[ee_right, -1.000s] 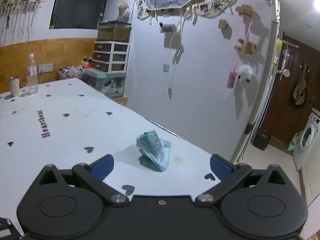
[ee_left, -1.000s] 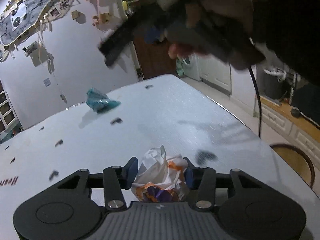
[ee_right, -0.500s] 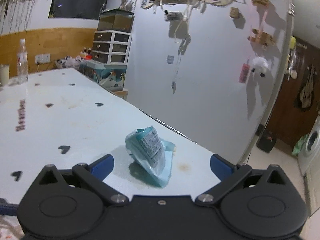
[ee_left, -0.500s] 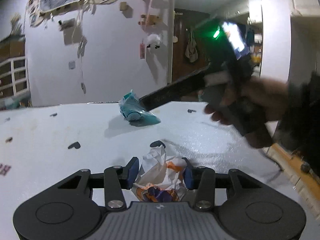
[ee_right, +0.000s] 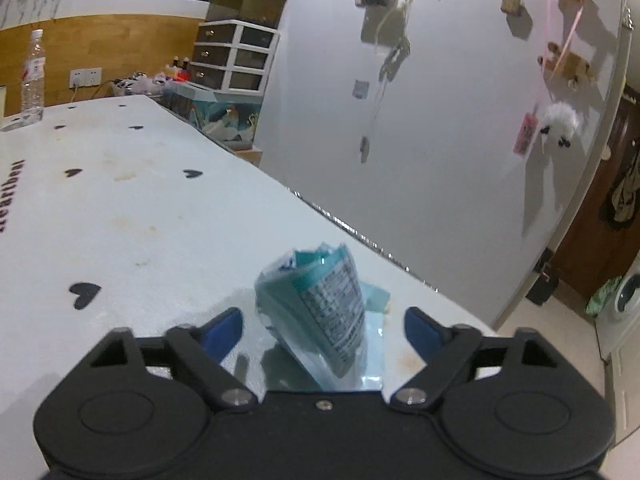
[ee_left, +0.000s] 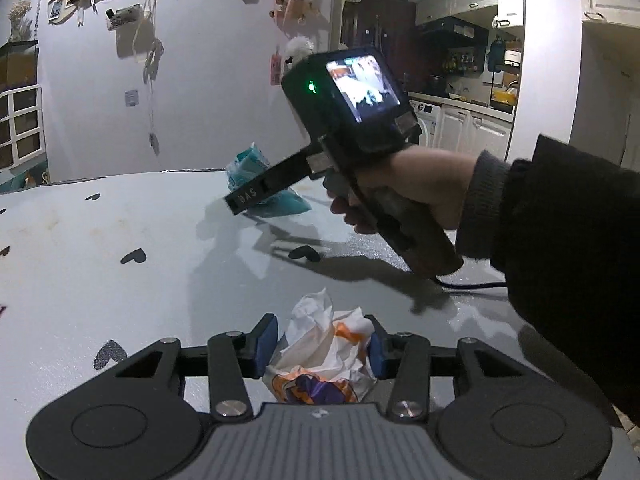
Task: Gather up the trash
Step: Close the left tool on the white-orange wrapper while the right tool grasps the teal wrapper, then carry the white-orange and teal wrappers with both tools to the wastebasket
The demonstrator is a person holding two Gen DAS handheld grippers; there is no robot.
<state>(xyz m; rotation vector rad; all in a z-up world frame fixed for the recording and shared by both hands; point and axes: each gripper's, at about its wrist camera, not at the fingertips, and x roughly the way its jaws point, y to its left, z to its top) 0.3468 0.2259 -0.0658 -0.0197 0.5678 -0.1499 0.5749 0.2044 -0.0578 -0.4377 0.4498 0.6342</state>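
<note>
Left wrist view: the left gripper (ee_left: 322, 344) is clamped on a crumpled white wrapper (ee_left: 320, 356) with orange and purple print; its blue pads (ee_left: 266, 338) press the paper from both sides, just above the white table (ee_left: 120, 292). The print on the wrapper is too creased to read. Black hearts (ee_left: 134, 256) dot the tabletop. Farther along the table the right hand (ee_left: 416, 184), in a dark sleeve (ee_left: 560, 240), grips the right gripper's handle. That device carries a small lit screen (ee_left: 362, 84) and a green light (ee_left: 311, 87). One black finger (ee_left: 268, 188) bears pale characters, mirrored or upside down, that cannot be read with certainty. Behind the finger sits a teal packet (ee_left: 248, 164), near the table's far edge.

Right wrist view: the right gripper (ee_right: 320, 328) is closing, and the teal packet (ee_right: 320, 304) stands between its blue pads (ee_right: 222, 330) with a gap on each side, so they do not touch it. The packet rests on the table (ee_right: 140, 220) close to the edge, with a white panel of fine print too small to read. At the left edge of the tabletop runs dark lettering, cut off, seemingly "Heartbeat" (ee_right: 11, 192). A water bottle (ee_right: 33, 76) stands at the far end.
</note>
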